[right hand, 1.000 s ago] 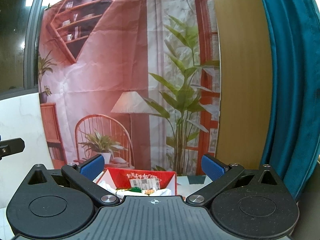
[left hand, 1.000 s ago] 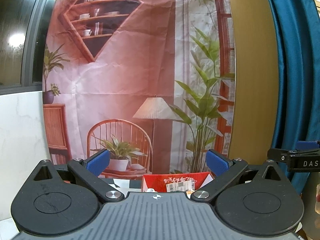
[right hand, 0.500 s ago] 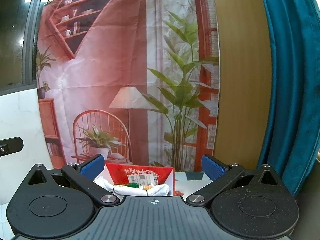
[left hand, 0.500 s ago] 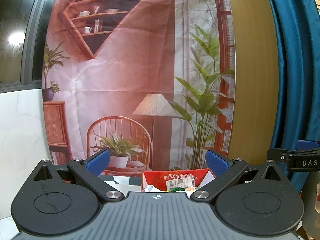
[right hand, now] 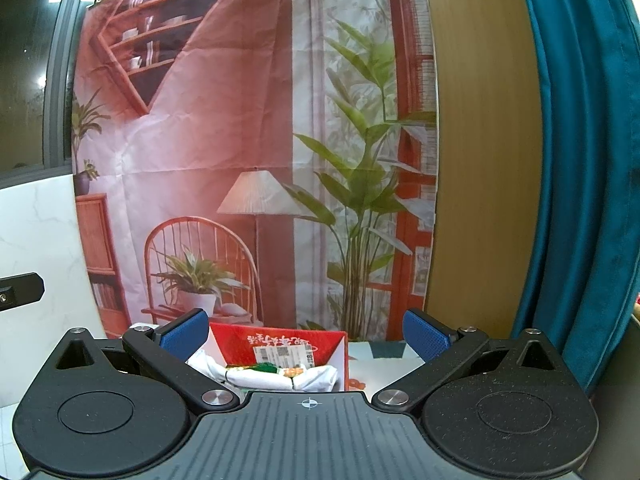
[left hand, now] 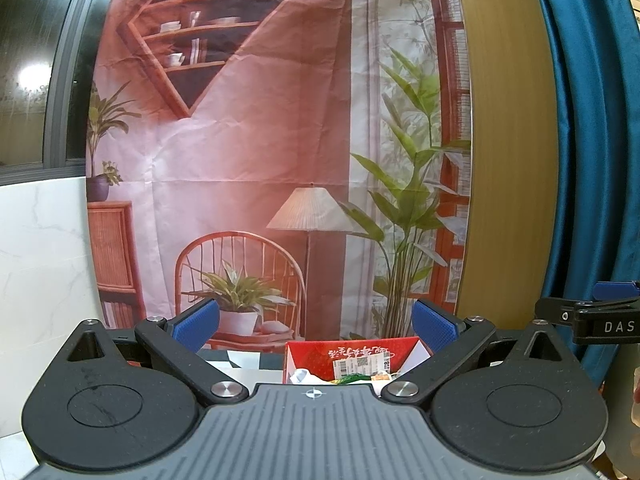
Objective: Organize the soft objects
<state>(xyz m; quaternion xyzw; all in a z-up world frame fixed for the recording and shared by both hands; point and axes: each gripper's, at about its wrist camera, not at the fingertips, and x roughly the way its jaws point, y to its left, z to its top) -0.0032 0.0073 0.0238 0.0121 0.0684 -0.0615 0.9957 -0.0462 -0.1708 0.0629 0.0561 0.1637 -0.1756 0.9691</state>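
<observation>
Left gripper [left hand: 315,322]: blue-padded fingers [left hand: 196,323] spread wide apart, nothing between them, held level and pointing at the wall. Right gripper [right hand: 304,332]: fingers likewise wide apart and empty, same heading.

Red box [left hand: 352,356]: in the left wrist view it sits low at 6 o'clock, just past the gripper body, nearer the right-hand pad than the left. Open top; white label with a barcode and pale script on the inner back wall. Soft contents only peek over the gripper edge: a bit of white cloth [left hand: 301,376] and something green.

Right wrist view shows the same red box [right hand: 240,344] better, at about 6 o'clock, close behind the left-hand pad. Inside it lies a white cloth bundle [right hand: 272,378] filling the box from side to side, with a small green item [right hand: 266,368] and an orange-and-green scrap on top near the label. Box stands on a pale tabletop [right hand: 380,364] with a checkered patch beyond.

Behind, 12 o'clock: printed backdrop [left hand: 260,140] of a pink room with shelves, chair, lamp, plants. White marble panel at 9 o'clock, wood-grain panel at 2 o'clock, teal curtain [left hand: 592,140] at 3 o'clock.

Right gripper's finger tip shows at 3 o'clock in the left view; left gripper's at 9 o'clock in the right view
</observation>
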